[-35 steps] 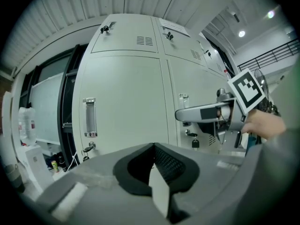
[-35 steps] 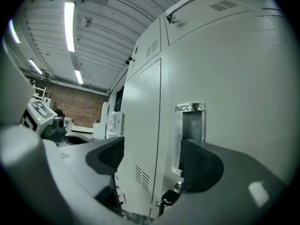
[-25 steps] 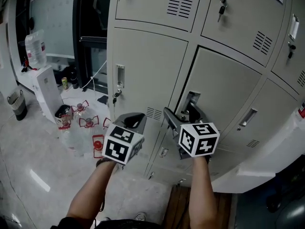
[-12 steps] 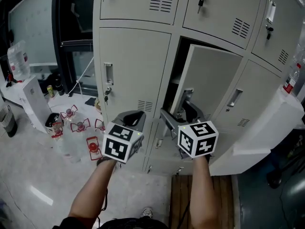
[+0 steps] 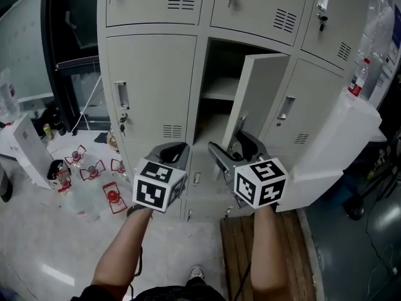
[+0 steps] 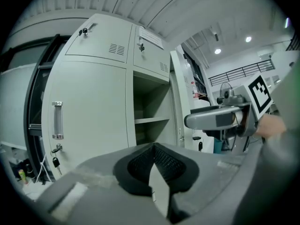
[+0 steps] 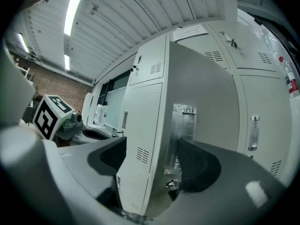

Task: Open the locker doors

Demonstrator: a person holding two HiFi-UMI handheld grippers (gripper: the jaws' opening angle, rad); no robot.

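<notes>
While the middle locker door [image 5: 260,99] stands swung out on its hinge at the head view's right, its compartment [image 5: 216,61] lies open, one shelf [image 5: 219,91] across it, nothing visible on it.

- Door: in the middle row of a pale grey locker bank [image 5: 150,5], centre column. Free edge faces the person. A metal latch plate [image 7: 183,125] shows on the inner face.
- Right tongs [image 5: 233,148]: held about level, straddling the door's free edge. Jaws stand wide and have just been closing a little; the door edge is between them [image 7: 154,163]. One pad lies off the outer face, the other sits beside the latch plate. No squeeze on the door can be seen.
- Left tongs [image 5: 172,152]: jaws together [image 6: 152,161], nothing between them. They hang just beside the right tongs, in front of the closed neighbour door [image 5: 150,86].
- Neighbour door: shut, upright handle [image 5: 121,96], key [image 5: 121,128] hanging under it.
- Door at the far side [image 5: 304,115]: shut, handle [image 5: 286,108] showing.
- Top row: shut, keys in the locks.
- Floor [image 5: 50,243]: pale and glossy. Small red-and-clear items [image 5: 94,171] are scattered near the locker base; what kind I cannot tell.
- White unit [image 5: 341,137] stands against the bank's end, with a red-labelled bottle [image 5: 357,80] on top.
</notes>
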